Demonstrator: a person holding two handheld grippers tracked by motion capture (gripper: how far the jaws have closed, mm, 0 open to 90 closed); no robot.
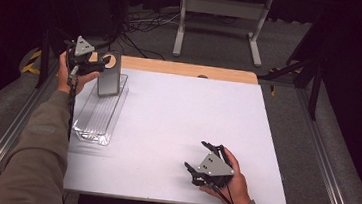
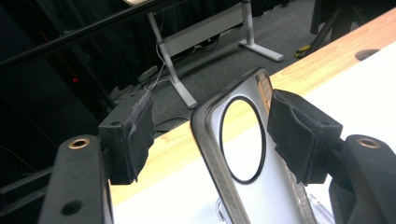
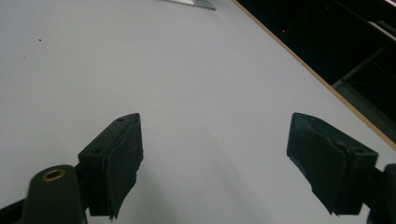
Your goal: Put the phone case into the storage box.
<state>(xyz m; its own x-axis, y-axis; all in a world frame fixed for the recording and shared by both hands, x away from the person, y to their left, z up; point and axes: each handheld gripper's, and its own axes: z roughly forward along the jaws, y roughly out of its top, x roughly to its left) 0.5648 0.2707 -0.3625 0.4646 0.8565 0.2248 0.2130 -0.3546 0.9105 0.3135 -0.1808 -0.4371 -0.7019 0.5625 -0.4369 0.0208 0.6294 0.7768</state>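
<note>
The left gripper [image 1: 91,66] stands open around a grey phone case [image 1: 109,74] upright in the clear tray [image 1: 91,126] at the counter's [image 1: 177,117] far-left corner. The right gripper [image 1: 198,159] gapes empty, well apart.

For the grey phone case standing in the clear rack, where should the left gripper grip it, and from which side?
Grip the phone case at its upper end, pads on the two long edges, coming from the person's left as the left gripper stands. It stands upright in the clear rack, so its top is free; the thin edges suit the pads.

One phone case [image 1: 109,74], one clear tray [image 1: 98,119], two grippers [image 1: 88,65] [image 1: 195,159].
</note>
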